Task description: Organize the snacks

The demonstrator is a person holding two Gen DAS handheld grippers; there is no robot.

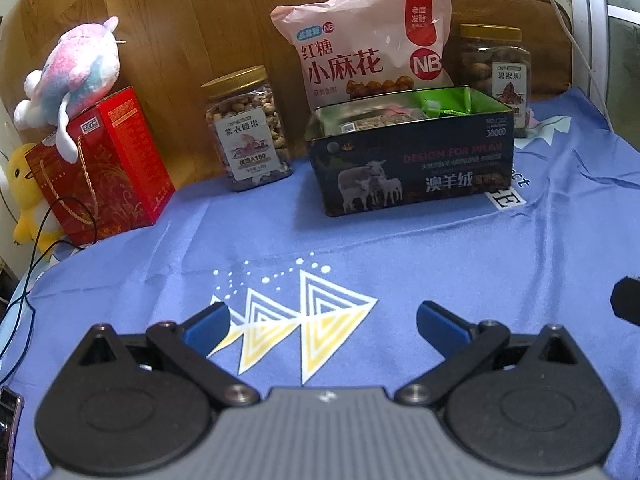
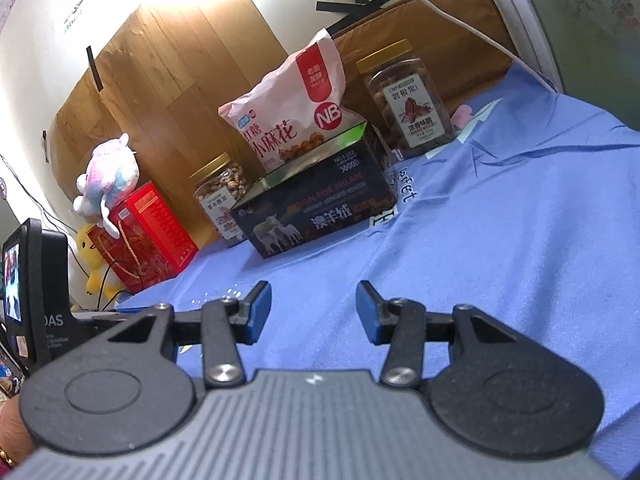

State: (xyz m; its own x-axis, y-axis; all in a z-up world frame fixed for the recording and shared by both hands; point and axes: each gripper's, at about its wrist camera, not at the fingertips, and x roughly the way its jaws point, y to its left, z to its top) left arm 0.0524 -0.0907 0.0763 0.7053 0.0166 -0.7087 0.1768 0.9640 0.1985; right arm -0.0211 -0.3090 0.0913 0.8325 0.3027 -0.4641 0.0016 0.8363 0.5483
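A dark open tin box (image 1: 412, 168) with sheep printed on it holds several small snack packets and stands on the blue cloth (image 1: 360, 248). A pink snack bag (image 1: 372, 44) leans upright behind it. A jar of cashews (image 1: 250, 130) stands to its left and a jar of pecans (image 1: 500, 76) to its right. My left gripper (image 1: 322, 326) is open and empty, low over the cloth in front of the box. My right gripper (image 2: 314, 312) is open and empty; in its view the box (image 2: 316, 212), bag (image 2: 292, 112), cashew jar (image 2: 220, 200) and pecan jar (image 2: 408, 100) lie ahead.
A red gift box (image 1: 104, 172) with a plush toy (image 1: 76, 76) on top stands at the far left, with a yellow plush (image 1: 28, 196) beside it. A wooden board (image 1: 192, 20) backs the table. Black cables (image 1: 48, 248) trail at the left edge. The left gripper's camera body (image 2: 32, 288) shows in the right wrist view.
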